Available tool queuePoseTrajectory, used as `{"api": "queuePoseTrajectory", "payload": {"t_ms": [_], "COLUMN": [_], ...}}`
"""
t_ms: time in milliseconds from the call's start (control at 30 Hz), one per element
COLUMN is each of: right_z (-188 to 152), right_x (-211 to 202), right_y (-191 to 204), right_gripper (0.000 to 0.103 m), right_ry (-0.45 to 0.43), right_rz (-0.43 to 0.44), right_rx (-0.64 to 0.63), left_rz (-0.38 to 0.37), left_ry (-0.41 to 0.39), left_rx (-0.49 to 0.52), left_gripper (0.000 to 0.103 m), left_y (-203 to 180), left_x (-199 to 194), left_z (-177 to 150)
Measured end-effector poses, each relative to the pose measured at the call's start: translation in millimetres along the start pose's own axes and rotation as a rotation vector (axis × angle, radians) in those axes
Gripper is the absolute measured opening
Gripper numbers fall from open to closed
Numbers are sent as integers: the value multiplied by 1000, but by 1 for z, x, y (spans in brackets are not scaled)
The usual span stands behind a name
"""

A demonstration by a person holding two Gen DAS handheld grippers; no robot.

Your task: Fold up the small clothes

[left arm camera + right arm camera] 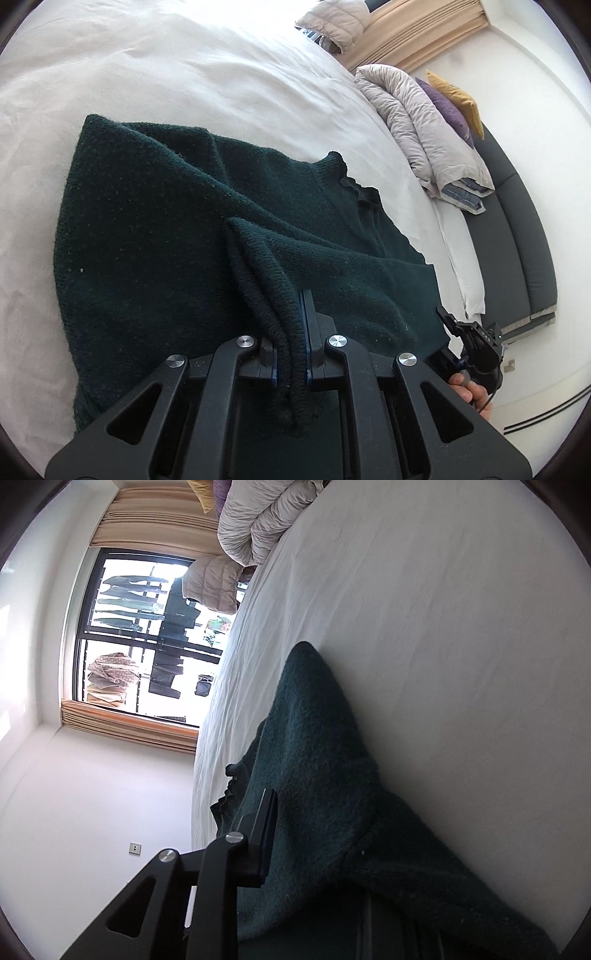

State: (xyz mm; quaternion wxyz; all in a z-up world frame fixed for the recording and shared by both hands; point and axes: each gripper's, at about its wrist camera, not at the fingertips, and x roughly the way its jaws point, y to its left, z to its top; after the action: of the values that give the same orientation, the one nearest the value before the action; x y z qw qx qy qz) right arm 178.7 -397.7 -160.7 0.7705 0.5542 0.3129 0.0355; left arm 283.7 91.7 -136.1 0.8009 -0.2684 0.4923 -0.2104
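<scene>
White bedsheet (184, 74) fills the background, with a dark green knit sweater (147, 229) spread across it. Left gripper (291, 325) is clamped on a bunched ribbed edge of the sweater, lifted just ahead of the camera. Right gripper (295, 834) has sweater fabric draped over it; only one finger (267, 834) shows, so its grip cannot be told.
</scene>
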Motion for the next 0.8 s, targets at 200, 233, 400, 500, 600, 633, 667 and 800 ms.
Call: {"api": "queuePoseTrajectory", "payload": {"t_ms": [200, 233, 400, 500, 600, 633, 667, 800], "right_z": [-13, -15, -10, -11, -12, -11, -9, -12], "right_x": [-51, -61, -77, -67, -64, -68, -73, -94], "right_y": [-8, -9, 12, 37, 45, 38, 28, -10], "right_gripper": [41, 42, 44, 44, 44, 44, 44, 44], "right_ry": [-34, -51, -92, -73, -73, -85, -96, -129], "right_rz": [-18, -19, -13, -75, -177, -184, -181, -191], "right_rx": [22, 23, -30, -104, -108, -71, -31, 85], "left_rz": [168, 222, 372, 383, 386, 396, 392, 342], "left_ry": [-27, -42, -170, -159, -93, -67, -50, -74], "left_rx": [84, 94, 206, 358, 418, 401, 374, 354], "left_gripper": [11, 11, 11, 11, 11, 11, 11, 11], "left_y": [-18, -18, -53, -92, -102, -97, -92, -82], "left_x": [-34, -42, -72, -55, -20, -10, 0, 2], "left_z": [-1, -2, -13, -22, -29, -30, -32, -39]}}
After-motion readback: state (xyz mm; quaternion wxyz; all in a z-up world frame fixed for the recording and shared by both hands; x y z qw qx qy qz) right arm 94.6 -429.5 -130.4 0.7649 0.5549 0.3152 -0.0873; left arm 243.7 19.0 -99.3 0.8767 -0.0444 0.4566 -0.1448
